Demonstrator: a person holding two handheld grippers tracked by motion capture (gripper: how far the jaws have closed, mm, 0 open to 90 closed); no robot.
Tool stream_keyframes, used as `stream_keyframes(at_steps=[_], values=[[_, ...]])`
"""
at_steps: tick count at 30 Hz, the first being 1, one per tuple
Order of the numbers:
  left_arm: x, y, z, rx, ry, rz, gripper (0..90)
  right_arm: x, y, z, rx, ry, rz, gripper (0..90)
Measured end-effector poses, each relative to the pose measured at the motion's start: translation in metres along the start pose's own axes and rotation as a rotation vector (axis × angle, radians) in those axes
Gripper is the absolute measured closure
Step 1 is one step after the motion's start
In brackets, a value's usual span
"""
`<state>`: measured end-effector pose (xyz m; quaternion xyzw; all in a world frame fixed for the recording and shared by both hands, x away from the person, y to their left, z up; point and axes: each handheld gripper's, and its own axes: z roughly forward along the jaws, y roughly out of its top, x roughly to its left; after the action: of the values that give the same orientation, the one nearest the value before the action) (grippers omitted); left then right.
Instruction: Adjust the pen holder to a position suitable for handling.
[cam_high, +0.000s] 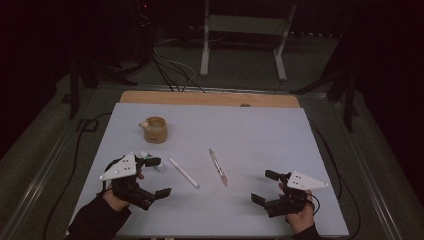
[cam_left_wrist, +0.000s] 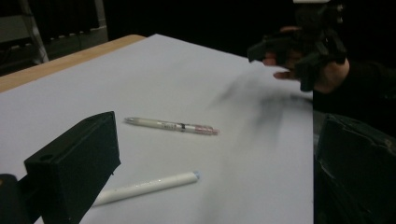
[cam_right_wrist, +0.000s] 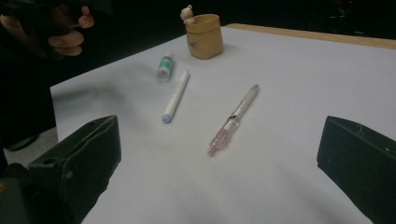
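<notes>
Both claws stand wide open and hold nothing: the left claw (cam_high: 153, 176) hovers low over the near-left part of the desk (cam_high: 260, 125), and the right claw (cam_high: 263, 186) hovers over the near-right part, each well short of any item. The work in hand looks like picking up the writing things, most likely to stand them in the tan cup (cam_high: 155, 129) at the far left. Between the claws lie a white pen (cam_high: 183, 172), nearer the left claw, and a clear pen with a pink end (cam_high: 218, 167), nearer the right one; the two lie near each other but apart. To do this well, I judge each claw should take its nearer pen, turn so the jaws straddle the barrel crosswise, come down near the middle of the barrel so it does not tip, and close gently, since a thin round pen on a smooth sheet will roll or skid if nudged from one side. The right gripper view shows what the left gripper view lacks: the cup with a small bear figure on its rim (cam_right_wrist: 187, 13), and a short green-and-white tube (cam_right_wrist: 165, 66) lying just beyond the white pen. The left gripper view, in turn, shows the right claw head-on, with its jaws parted above the sheet.
</notes>
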<state>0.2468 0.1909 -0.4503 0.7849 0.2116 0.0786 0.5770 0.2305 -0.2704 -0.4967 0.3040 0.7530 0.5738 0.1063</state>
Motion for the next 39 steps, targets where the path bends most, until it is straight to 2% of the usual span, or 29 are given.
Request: stream_keyframes(at_steps=[6,9,11,12,17,18,21,22,23,24,27,28,29,30,31,32,33,34,35,36,37,39], values=[[0.007,0.008,-0.003,-0.013,0.036,-0.018,0.2,0.000,0.000,0.000,0.005,0.002,0.000,0.0],[0.011,0.009,-0.004,-0.016,0.036,-0.036,0.2,0.000,0.000,0.000,0.005,0.003,-0.003,0.0],[0.013,0.010,-0.006,-0.026,0.048,-0.030,0.2,0.000,0.000,0.000,0.005,0.002,0.001,0.0],[0.017,0.012,-0.008,-0.042,0.070,-0.037,0.2,0.001,0.000,0.000,0.004,0.001,0.001,0.0],[0.026,0.015,-0.012,-0.050,0.105,-0.025,0.2,0.001,0.000,-0.001,0.004,0.000,0.000,0.0],[0.031,0.019,-0.014,-0.074,0.131,-0.028,0.2,0.001,0.000,0.000,0.006,-0.001,0.002,0.0],[0.036,0.023,-0.017,-0.090,0.137,-0.023,0.2,0.001,0.000,0.000,0.005,0.000,0.004,0.0],[0.044,0.026,-0.021,-0.106,0.176,-0.030,0.2,0.001,0.000,-0.001,0.005,0.000,0.005,0.0],[0.044,0.026,-0.021,-0.106,0.176,-0.030,0.2,0.001,0.000,-0.001,0.005,0.000,0.005,0.0],[0.051,0.028,-0.023,-0.107,0.196,-0.045,0.2,0.001,0.000,0.000,0.009,0.000,0.003,0.0],[0.058,0.027,-0.027,-0.114,0.220,-0.051,0.2,0.002,0.000,-0.001,0.008,0.003,0.001,0.0],[0.066,0.025,-0.028,-0.097,0.251,-0.058,0.2,0.003,0.001,-0.001,0.007,0.001,-0.001,0.0],[0.066,0.025,-0.028,-0.097,0.251,-0.058,0.2,0.003,0.001,-0.001,0.007,0.001,-0.001,0.0],[0.068,0.023,-0.029,-0.111,0.270,-0.056,0.2,0.003,0.001,-0.001,0.004,0.004,0.002,0.0],[0.071,0.021,-0.030,-0.129,0.284,-0.071,0.2,0.003,0.001,-0.001,0.005,0.003,-0.002,0.0],[0.077,0.018,-0.031,-0.141,0.282,-0.102,0.2,0.003,0.001,-0.001,0.008,0.000,-0.005,0.0],[0.079,0.017,-0.031,-0.144,0.279,-0.106,0.2,0.003,0.001,-0.001,0.007,0.006,0.001,0.0],[0.081,0.016,-0.031,-0.128,0.305,-0.079,0.2,0.003,0.001,-0.001,0.008,0.004,-0.001,0.0],[0.082,0.015,-0.030,-0.120,0.331,-0.071,0.2,0.004,0.001,-0.001,0.012,0.002,-0.006,0.0],[0.086,0.013,-0.030,-0.107,0.328,-0.084,0.2,0.004,0.001,-0.001,0.011,0.004,-0.003,0.0],[0.089,0.012,-0.030,-0.115,0.331,-0.082,0.2,0.003,0.001,0.000,0.009,0.008,0.002,0.0],[0.096,0.007,-0.028,-0.116,0.360,-0.098,0.2,0.004,0.001,0.000,0.008,0.010,-0.002,0.0]])
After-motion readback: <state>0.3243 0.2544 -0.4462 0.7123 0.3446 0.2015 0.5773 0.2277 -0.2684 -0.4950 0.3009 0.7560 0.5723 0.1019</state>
